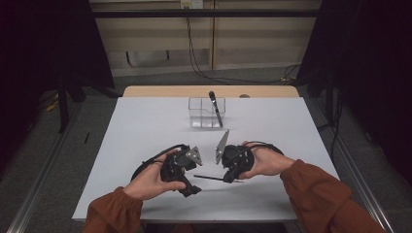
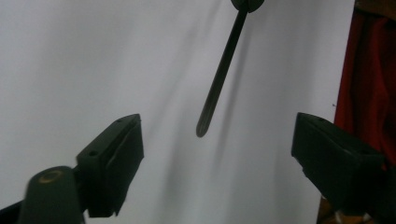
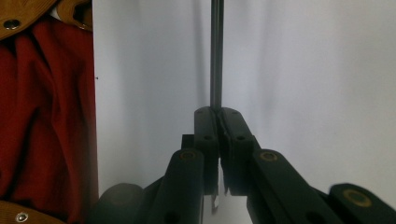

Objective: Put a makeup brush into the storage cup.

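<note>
Right now your right gripper (image 1: 232, 175) has its jaws pressed together on one end of a thin black rod (image 1: 209, 177), which you can see in the right gripper view running straight out from between the pads (image 3: 216, 60). The rod lies level just above the white table (image 1: 145, 126), near its front edge, pointing left toward your left gripper (image 1: 192, 189). In the left gripper view the rod's free tip (image 2: 201, 128) hangs between the two fingers (image 2: 114, 158), a little beyond them and touching neither; those jaws stand wide apart with nothing in them. Count one rod in your grip and a second dark stick (image 1: 214, 108) leaning in the one clear box (image 1: 206, 112) at the far middle of the table. Two grippers, one box, two sticks in all.
</note>
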`<state>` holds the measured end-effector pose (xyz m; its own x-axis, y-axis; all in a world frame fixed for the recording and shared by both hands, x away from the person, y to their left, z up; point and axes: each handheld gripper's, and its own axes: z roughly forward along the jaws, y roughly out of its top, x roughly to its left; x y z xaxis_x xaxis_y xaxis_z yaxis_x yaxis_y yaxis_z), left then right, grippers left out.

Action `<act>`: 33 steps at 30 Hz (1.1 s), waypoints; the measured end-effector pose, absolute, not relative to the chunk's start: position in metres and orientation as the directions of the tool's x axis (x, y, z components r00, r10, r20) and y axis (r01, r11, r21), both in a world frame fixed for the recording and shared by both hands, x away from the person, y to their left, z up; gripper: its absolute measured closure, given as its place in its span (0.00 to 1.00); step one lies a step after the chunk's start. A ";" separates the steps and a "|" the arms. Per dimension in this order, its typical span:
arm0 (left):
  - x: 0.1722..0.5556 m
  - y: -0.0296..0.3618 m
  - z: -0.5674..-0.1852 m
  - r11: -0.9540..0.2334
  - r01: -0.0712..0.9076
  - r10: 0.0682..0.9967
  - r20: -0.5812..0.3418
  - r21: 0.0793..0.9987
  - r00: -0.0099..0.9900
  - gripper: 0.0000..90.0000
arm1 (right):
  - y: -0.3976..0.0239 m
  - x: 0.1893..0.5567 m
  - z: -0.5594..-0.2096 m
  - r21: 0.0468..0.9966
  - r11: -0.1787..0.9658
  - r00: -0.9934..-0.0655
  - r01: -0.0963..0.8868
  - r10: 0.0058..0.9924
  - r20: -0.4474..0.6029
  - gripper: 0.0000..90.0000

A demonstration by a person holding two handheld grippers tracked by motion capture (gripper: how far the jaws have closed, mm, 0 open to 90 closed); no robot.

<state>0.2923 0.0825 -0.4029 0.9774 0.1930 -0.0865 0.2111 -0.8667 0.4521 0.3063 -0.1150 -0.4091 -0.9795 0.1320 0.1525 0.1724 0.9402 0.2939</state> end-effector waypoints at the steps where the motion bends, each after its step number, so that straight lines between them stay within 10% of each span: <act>1: 0.294 0.083 -0.403 -0.864 0.219 0.195 -0.099 0.453 0.976 0.21 | -0.115 0.306 -0.409 0.294 0.941 -0.980 0.169 0.127 0.156 0.96; 8: 0.298 0.081 -0.404 -0.871 0.192 0.130 -0.165 0.453 0.978 0.15 | -0.113 0.306 -0.410 0.293 0.943 -0.980 0.158 0.113 0.165 0.96; 21: 0.306 0.076 -0.409 -0.854 0.189 0.124 -0.162 0.484 0.979 0.63 | -0.111 0.306 -0.411 0.314 0.938 -0.982 0.148 0.101 0.159 0.96; 33: 0.304 0.073 -0.412 -0.860 0.147 0.102 -0.119 0.489 0.988 0.85 | -0.110 0.305 -0.412 0.321 0.937 -0.984 0.139 0.096 0.148 0.96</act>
<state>0.3040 0.0733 -0.4119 0.9877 0.1016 -0.1187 0.1472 -0.8598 0.4890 0.3050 -0.1104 -0.4115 -0.9843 0.0958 0.1481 0.1394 0.9368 0.3208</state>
